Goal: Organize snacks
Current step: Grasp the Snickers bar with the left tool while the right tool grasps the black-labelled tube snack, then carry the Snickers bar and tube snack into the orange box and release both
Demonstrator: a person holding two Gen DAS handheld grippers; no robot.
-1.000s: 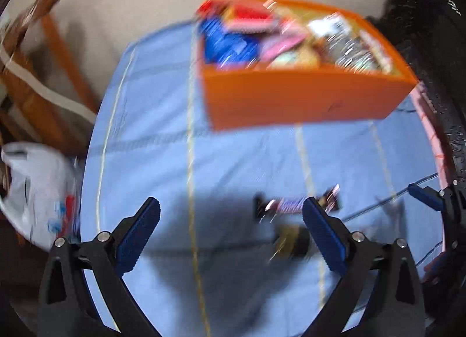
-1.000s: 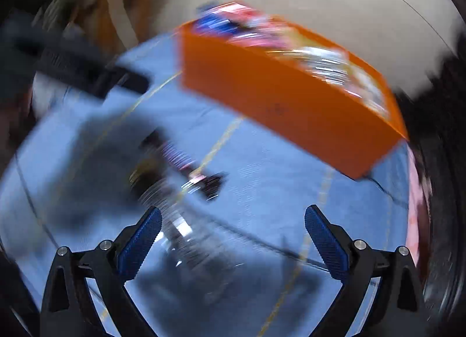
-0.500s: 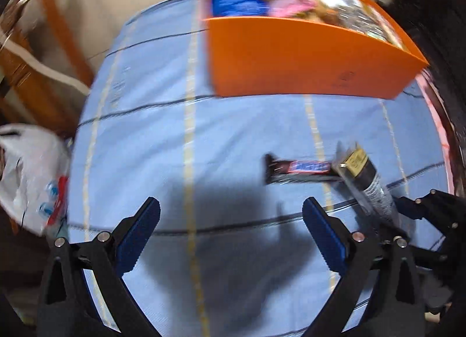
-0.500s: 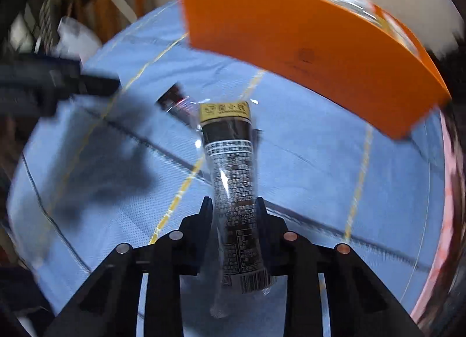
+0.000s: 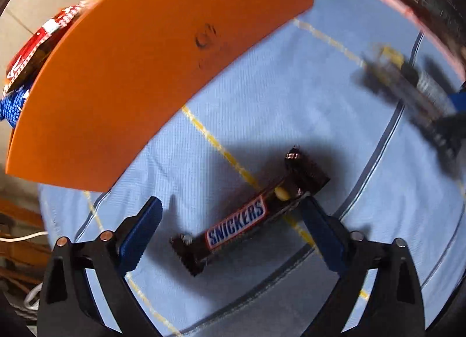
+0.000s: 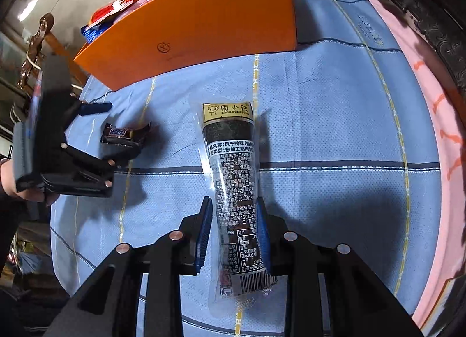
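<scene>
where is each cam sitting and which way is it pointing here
Left wrist: sits on the left gripper, looking steeply down along its open blue-padded fingers at the Snickers bar on the blue cloth.
Right wrist: sits on the right gripper, looking down along its fingers, shut on the dark snack pack; a hand shows at the left edge.
Shared: the orange box, the cloth, the Snickers bar, and each view catches the other gripper.

Right tool [image 6: 234, 238] clamped dark snack pack [image 6: 233, 179]; left tool [image 5: 230, 229] lowered over Snickers bar [image 5: 247, 214], jaws narrowing.
</scene>
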